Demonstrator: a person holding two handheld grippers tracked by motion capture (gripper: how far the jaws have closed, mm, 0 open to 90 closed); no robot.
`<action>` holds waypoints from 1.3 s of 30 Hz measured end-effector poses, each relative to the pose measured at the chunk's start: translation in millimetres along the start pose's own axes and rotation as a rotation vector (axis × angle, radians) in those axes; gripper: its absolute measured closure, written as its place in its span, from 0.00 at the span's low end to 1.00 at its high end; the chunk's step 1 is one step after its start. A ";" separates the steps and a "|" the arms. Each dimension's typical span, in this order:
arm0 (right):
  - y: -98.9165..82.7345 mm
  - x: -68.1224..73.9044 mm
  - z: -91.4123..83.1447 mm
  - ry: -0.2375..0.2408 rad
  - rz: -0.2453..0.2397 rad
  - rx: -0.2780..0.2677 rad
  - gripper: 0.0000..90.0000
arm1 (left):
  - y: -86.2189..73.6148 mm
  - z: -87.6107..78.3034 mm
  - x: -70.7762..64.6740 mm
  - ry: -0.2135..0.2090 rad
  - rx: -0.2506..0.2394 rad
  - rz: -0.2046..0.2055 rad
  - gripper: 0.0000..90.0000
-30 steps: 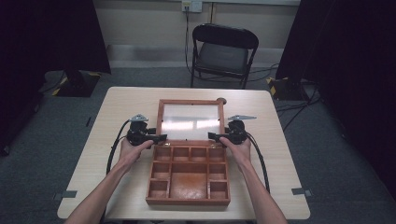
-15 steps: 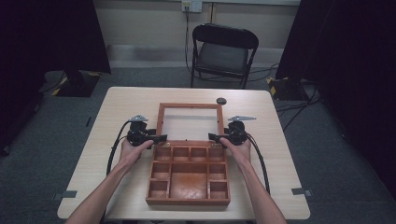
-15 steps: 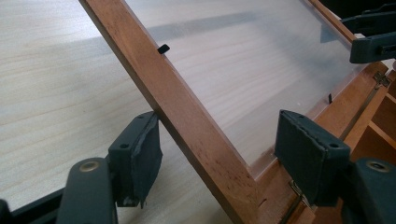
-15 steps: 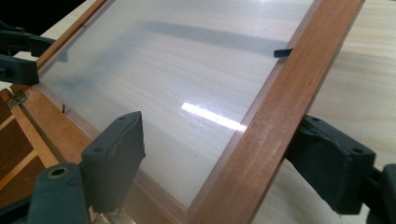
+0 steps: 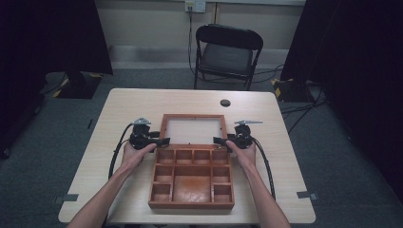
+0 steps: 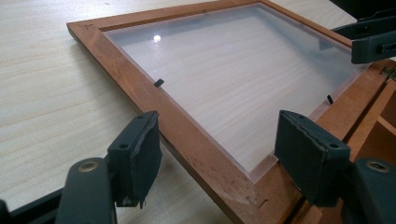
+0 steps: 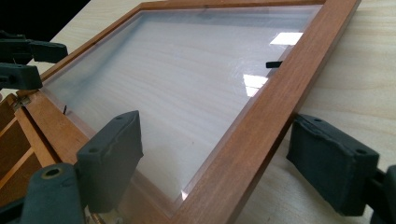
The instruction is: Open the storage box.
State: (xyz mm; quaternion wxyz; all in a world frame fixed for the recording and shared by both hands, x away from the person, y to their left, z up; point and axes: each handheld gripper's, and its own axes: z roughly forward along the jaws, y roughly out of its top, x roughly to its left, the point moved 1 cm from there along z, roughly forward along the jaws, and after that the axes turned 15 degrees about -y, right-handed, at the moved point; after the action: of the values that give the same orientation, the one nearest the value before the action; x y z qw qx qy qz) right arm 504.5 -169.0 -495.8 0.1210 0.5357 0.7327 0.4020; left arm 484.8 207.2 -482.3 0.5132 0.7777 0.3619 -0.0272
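Obstacle, centre: wooden box (image 5: pixel 192 178) with its glazed lid (image 5: pixel 192 129) lying open flat behind it.
Free room: bare worktop (image 5: pixel 138 102) left, right and beyond the lid.
Far edge: small dark disc (image 5: pixel 225 102).

folding chair (image 5: pixel 227 54), wall socket (image 5: pixel 194 5), table (image 5: pixel 133 102)

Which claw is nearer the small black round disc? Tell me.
Right. Right claw is directly on the person's side of the disc; left claw is across the glass-paned wooden lid.
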 end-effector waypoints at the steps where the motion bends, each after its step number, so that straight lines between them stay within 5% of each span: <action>1: 0.0 -0.2 -0.4 -0.011 -0.006 -0.006 0.20 | -0.2 -0.2 -0.3 0.000 -0.007 -0.004 0.35; 5: 2.2 0.3 -5.3 -0.043 -0.039 -0.021 0.23 | -0.2 -2.0 -0.5 0.009 -0.007 -0.003 0.35; 22: 9.1 11.0 -46.6 -0.041 -0.084 -0.070 0.21 | 0.4 -28.7 -13.5 0.051 -0.024 0.033 0.28; 27: 2.2 9.7 -63.6 -0.043 -0.091 -0.083 0.19 | -4.4 -41.1 -17.3 0.058 -0.009 0.046 0.28; 39: -21.6 -4.9 -110.7 -0.129 -0.075 -0.103 0.16 | -20.4 -68.1 -24.4 0.083 0.008 0.053 0.23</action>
State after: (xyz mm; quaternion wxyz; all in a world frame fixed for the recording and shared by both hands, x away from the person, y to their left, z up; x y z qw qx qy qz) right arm 424.3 -226.4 -440.9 0.2101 0.5257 0.7212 0.3992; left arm 432.3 254.1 -456.0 0.4950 0.7897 0.3620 0.0172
